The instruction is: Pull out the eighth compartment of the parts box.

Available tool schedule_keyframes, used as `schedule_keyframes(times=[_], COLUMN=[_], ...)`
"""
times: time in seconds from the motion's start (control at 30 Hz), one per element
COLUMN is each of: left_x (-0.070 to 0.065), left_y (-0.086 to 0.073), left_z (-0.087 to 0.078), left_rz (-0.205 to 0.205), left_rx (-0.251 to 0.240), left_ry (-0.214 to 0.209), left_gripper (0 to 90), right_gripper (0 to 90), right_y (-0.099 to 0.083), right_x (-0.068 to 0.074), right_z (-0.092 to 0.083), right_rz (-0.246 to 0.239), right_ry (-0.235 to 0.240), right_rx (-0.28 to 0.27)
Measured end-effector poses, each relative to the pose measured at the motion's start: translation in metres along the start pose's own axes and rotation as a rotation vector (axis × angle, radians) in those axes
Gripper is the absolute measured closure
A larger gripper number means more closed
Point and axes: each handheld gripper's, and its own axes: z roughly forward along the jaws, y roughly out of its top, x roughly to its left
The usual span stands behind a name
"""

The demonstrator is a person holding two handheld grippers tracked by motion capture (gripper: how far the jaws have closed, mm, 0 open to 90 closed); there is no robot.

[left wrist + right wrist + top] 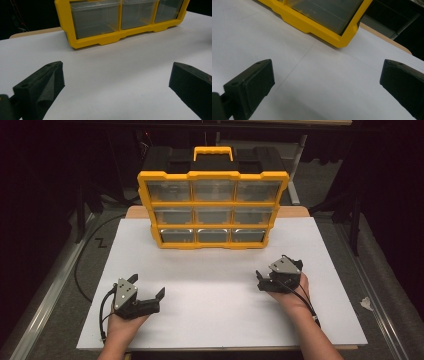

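left hand-held gripper [148, 289]: jaws apart, empty | right hand-held gripper [274, 270]: jaws apart, empty | organizer [212, 210]: ahead of both, on worktop [210, 310]

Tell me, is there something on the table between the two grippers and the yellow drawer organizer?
Nothing visible: bare white table lies between the left gripper, the right gripper and the yellow drawer organizer. Both jaws stand open.
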Motion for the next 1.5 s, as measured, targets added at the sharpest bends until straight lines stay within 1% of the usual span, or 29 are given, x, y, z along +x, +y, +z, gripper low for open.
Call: schedule_keyframes(times=[0.07,0.17,0.23,0.37,0.43,0.63,0.73,0.77,0.8,0.87,0.9,0.97,1.0,1.03,1.13,1.17,1.2,1.23,1.27,1.33,1.4,1.47,1.5], left_x=[0.0,0.0,0.0,0.0,0.001,0.002,0.002,0.002,0.002,0.002,0.002,0.002,0.002,0.002,0.002,0.002,0.002,0.002,0.002,0.002,0.002,0.002,0.002], left_y=[0.0,0.0,0.0,0.0,-0.001,-0.001,-0.001,-0.001,-0.001,-0.001,-0.001,-0.001,-0.001,-0.001,-0.001,-0.001,-0.001,-0.001,-0.001,-0.001,-0.001,-0.001,-0.001], left_z=[0.0,-0.001,-0.001,-0.001,-0.001,-0.001,-0.001,-0.001,-0.001,-0.001,-0.001,0.0,0.0,0.0,0.0,-0.001,-0.001,-0.001,-0.001,-0.001,-0.001,-0.001,-0.001], left_rz=[0.0,-0.002,-0.002,-0.002,0.0,0.0,0.001,0.002,0.002,0.003,0.003,0.004,0.004,0.005,0.004,0.005,0.004,0.004,0.004,0.004,0.005,0.005,0.005], left_rx=[0.0,-0.002,-0.001,0.002,0.004,0.005,0.007,0.008,0.008,0.009,0.01,0.011,0.011,0.011,0.01,0.01,0.01,0.01,0.01,0.011,0.011,0.011,0.011], left_ry=[0.002,0.004,0.005,0.006,0.006,0.011,0.012,0.011,0.01,0.009,0.008,0.007,0.007,0.007,0.006,0.006,0.005,0.005,0.005,0.005,0.004,0.004,0.004], left_gripper=[0.9,0.9,0.9,0.9,0.9,0.9,0.9,0.9,0.9,0.9,0.9,0.9,0.9,0.9,0.9,0.9,0.9,1.0,1.0,1.0,1.0,1.0,1.0], right_gripper=[0.7,0.7,0.7,0.7,0.7,0.7,0.7,0.7,0.7,0.7,0.7,0.7,0.7,0.7,0.7,0.7,0.7,0.7,0.7,0.7,0.7,0.7,0.7], right_y=[-0.003,-0.006,-0.008,-0.007,-0.007,-0.007,-0.007,-0.007,-0.006,-0.006,-0.005,-0.005,-0.005,-0.004,-0.003,-0.003,-0.002,-0.002,-0.001,-0.001,0.0,0.001,0.001], right_x=[0.0,0.0,0.0,0.002,0.005,0.011,0.013,0.014,0.014,0.016,0.017,0.019,0.019,0.02,0.023,0.024,0.026,0.026,0.026,0.029,0.031,0.031,0.032], right_z=[-0.002,-0.004,-0.005,-0.005,-0.005,-0.005,-0.005,-0.005,-0.006,-0.006,-0.007,-0.008,-0.008,-0.008,-0.01,-0.01,-0.01,-0.011,-0.011,-0.012,-0.013,-0.013,-0.014], right_rz=[-0.018,-0.023,-0.043,-0.069,-0.103,-0.177,-0.227,-0.233,-0.255,-0.284,-0.286,-0.321,-0.321,-0.364,-0.405,-0.404,-0.418,-0.457,-0.476,-0.509,-0.525,-0.564,-0.569], right_ry=[-0.006,-0.005,-0.01,-0.015,-0.024,-0.04,-0.052,-0.051,-0.055,-0.058,-0.062,-0.068,-0.068,-0.076,-0.09,-0.091,-0.092,-0.102,-0.109,-0.115,-0.12,-0.127,-0.13], right_rx=[0.01,0.024,0.031,0.032,0.038,0.051,0.055,0.057,0.058,0.065,0.068,0.072,0.072,0.081,0.083,0.077,0.077,0.084,0.084,0.084,0.085,0.079,0.081])
